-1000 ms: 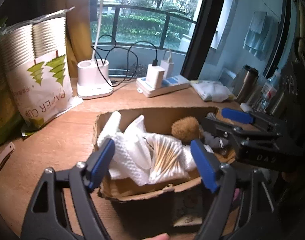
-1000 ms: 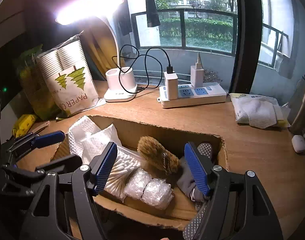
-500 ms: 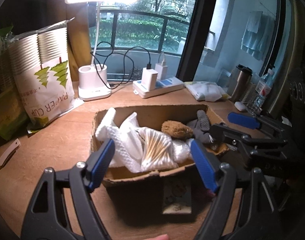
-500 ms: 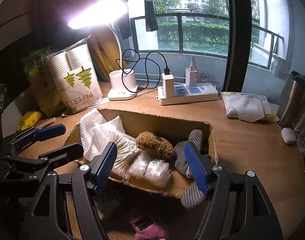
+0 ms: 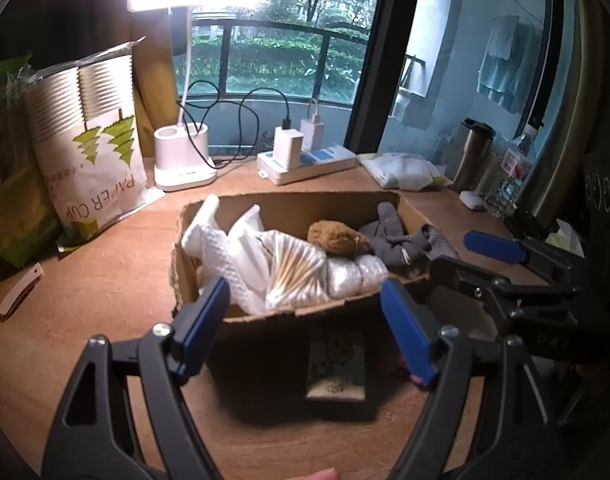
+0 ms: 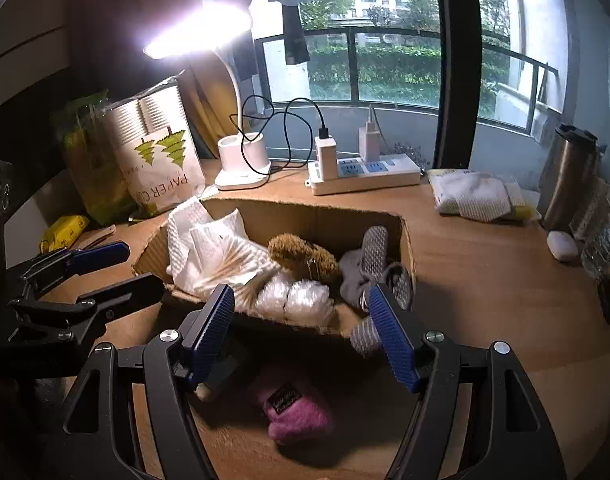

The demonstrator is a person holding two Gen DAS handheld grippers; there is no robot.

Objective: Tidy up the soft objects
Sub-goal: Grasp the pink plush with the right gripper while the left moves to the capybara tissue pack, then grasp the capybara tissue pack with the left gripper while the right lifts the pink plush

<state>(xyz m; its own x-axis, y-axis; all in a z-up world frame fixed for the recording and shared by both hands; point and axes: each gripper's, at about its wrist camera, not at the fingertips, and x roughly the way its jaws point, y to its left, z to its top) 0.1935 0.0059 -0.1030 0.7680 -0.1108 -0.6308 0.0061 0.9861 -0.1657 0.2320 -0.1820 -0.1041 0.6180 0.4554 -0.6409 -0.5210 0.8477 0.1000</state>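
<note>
Both jaws spread, empty: left gripper (image 5: pixel 305 320), right gripper (image 6: pixel 301 328) near the cardboard box (image 6: pixel 317 216). Pink plush (image 6: pixel 297 410) on the table, near side of box. Best lowered squarely, pinched mid-body, lifted clear over the rim.

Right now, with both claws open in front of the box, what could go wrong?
1. The grey sock hangs over the cardboard box front edge and may slip out.
2. The pink item lies on the table outside the box, in shadow, and could be missed.
3. The piled cotton swab bag could spill if nudged.
</note>
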